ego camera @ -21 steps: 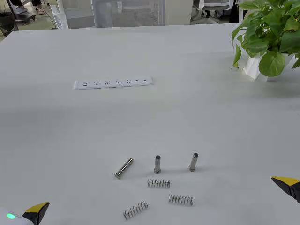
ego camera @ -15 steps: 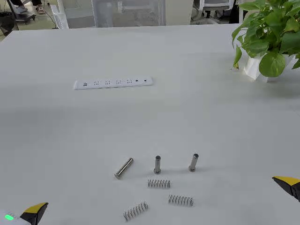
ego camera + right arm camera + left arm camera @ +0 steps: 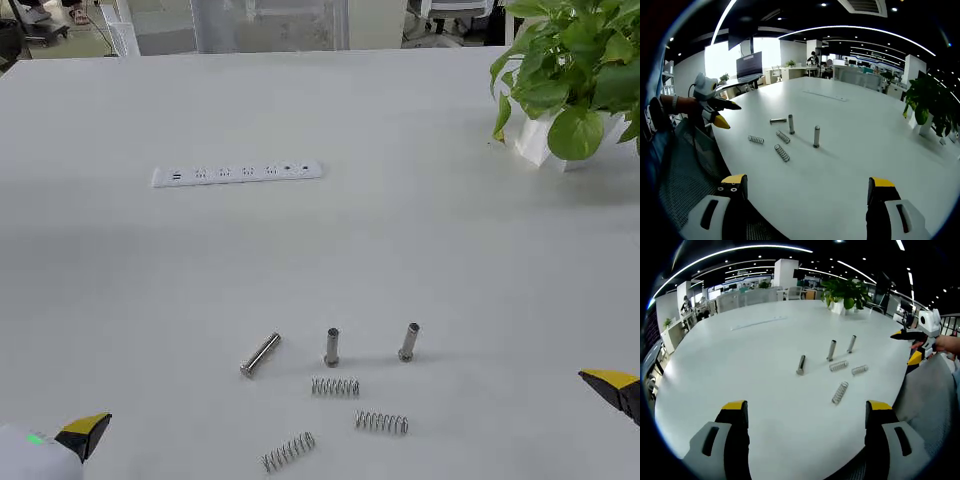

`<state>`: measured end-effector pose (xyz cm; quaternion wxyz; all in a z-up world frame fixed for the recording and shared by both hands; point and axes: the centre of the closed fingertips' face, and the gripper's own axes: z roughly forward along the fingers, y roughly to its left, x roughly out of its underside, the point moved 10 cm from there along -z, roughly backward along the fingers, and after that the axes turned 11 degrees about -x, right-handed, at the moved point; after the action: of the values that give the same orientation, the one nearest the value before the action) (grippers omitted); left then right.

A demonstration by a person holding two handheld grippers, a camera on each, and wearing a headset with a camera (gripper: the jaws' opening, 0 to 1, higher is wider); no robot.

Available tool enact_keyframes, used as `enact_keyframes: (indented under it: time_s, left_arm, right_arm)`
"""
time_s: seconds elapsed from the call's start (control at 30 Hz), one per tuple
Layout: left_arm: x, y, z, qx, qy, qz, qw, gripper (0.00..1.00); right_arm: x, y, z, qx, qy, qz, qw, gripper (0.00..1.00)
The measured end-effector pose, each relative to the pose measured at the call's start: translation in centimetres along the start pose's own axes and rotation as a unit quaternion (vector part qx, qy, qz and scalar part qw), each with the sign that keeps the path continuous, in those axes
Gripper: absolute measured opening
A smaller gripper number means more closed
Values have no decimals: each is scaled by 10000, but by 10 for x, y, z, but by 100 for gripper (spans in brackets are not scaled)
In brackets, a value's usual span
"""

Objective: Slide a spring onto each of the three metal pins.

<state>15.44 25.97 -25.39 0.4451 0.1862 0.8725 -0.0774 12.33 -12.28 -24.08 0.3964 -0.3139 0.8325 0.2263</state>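
Silver wire springs [image 3: 335, 386] lie on the white table [image 3: 400, 200] beside three shiny metal pins [image 3: 332, 347]. We think they are light and squashy, so pinch one's middle gently. Our left gripper [image 3: 806, 407] and right gripper [image 3: 807, 181] gape wide, empty.

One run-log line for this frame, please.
left gripper: open, empty | right gripper: open, empty | pins: two upright, one lying | springs: three loose on table, none fitted

Pins [image 3: 332, 346]: bare metal, smooth, with a bright sheen.
Springs [image 3: 335, 386]: thin coiled metal wire, silvery.
Worktop [image 3: 450, 230]: smooth, matt, pale grey-white.
Power strip [image 3: 237, 172]: smooth white plastic.
Plant leaves [image 3: 575, 135]: glossy.
Left hand-held gripper [image 3: 807, 407], right hand-held gripper [image 3: 808, 181]: jaws of matt black plastic, yellow-tipped.
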Motion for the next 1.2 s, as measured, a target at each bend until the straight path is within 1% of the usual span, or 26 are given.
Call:
enact_keyframes:
  time_s: [0.07, 0.23, 0.37, 0.53, 0.63, 0.83, 0.9, 0.93, 1.03, 1.13, 1.2]
  left_arm:
    - [-1, -1, 0, 3, -8, 8, 10000, 97]
    - [1, 1, 1, 16, 30, 41, 10000, 95]
    - [-1, 3, 3, 65, 9, 133, 9999, 91]
    - [-8, 8, 9, 104, 24, 258, 9996, 91]
    - [-14, 10, 12, 165, 35, 402, 9990, 90]
    - [-25, 15, 21, 274, 91, 586, 9979, 89]
    - [-30, 16, 23, 347, 111, 670, 9971, 87]
    - [-31, 16, 25, 389, 160, 726, 9965, 85]
    - [-40, 18, 29, 436, 155, 873, 9951, 83]
    - [-46, 20, 34, 502, 195, 943, 9941, 80]
    - [-49, 21, 37, 564, 226, 936, 9938, 75]
  right_arm:
    - [0, 1, 0, -26, 16, 9, 10000, 99]
    - [1, 0, 0, -2, 14, 21, 10000, 99]
    - [1, -1, 1, -21, -13, 38, 10000, 99]
    - [1, -1, 2, -28, -1, 25, 10000, 99]
    - [0, -1, 2, -37, -18, 21, 10000, 99]
    - [-1, -2, 2, -42, -34, 4, 10000, 99]
    - [-1, -2, 1, -40, -40, -2, 10000, 99]
    - [-1, -2, 1, -48, -44, 2, 10000, 99]
    - [0, -2, 0, -51, -21, -2, 10000, 99]
    - [1, -2, 0, -59, -27, 13, 10000, 99]
    - [1, -2, 0, -57, -27, 23, 10000, 99]
